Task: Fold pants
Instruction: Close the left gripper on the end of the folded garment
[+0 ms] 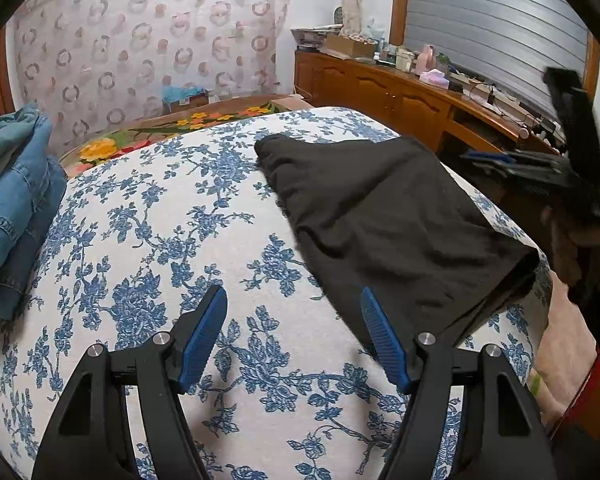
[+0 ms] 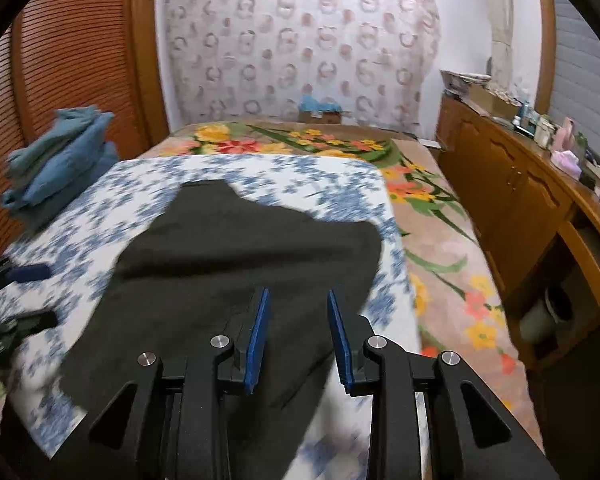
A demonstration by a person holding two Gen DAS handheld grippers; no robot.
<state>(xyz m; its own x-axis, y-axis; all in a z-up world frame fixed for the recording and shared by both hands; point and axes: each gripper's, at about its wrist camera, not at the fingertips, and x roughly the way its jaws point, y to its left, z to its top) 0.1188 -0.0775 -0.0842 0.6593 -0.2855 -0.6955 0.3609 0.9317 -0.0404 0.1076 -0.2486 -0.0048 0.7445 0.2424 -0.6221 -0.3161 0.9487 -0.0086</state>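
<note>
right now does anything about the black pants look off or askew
Slightly. The black pants lie slanted across the blue floral cloth, and their near end hangs over its edge. Some wrinkles bunch at the far end. Both the left gripper and right gripper are open and hold nothing. No damage shows.

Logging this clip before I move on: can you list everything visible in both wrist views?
black pants: one, black, lying on the floral cloth, right side.
floral cloth: one, white with blue flowers, covering the work surface.
denim pile: one stack, blue, at the cloth's left edge.
flowered blanket: one, beige with bright flowers, beyond and right of the cloth.
wooden cabinet: one, brown, along the right wall, cluttered top.
left gripper: black, blue pads, jaws open, empty.
right gripper: same colours, jaws open over the pants.
</note>
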